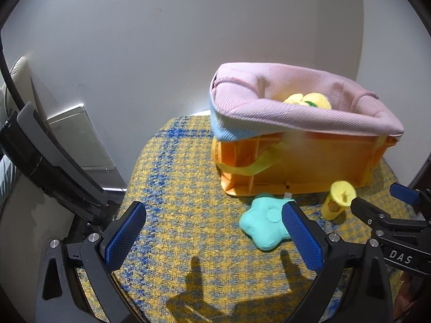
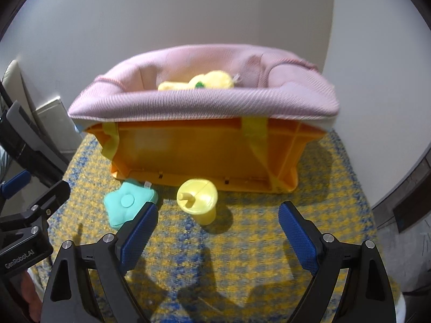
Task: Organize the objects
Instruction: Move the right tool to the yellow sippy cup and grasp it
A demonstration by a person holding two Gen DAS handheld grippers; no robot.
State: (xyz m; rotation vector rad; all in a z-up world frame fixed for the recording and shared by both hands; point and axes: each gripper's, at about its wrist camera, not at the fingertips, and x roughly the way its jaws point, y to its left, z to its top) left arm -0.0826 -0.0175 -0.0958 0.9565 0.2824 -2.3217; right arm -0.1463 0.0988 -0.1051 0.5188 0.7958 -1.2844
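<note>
Both your hand-held grippers, left (image 1: 212,231) and right (image 2: 218,231), gape wide and empty. The star (image 2: 129,204) and cup (image 2: 198,197) sit near the bin (image 2: 204,156). The star looks soft: pinch its middle. The cup looks light, slick: grip its body.

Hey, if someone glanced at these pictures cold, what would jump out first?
The orange bin with pink fabric draped over its rim dominates the back of the yellow-blue cloth, a yellow plush peeking inside. In front sit a mint star toy and a yellow cup.
</note>
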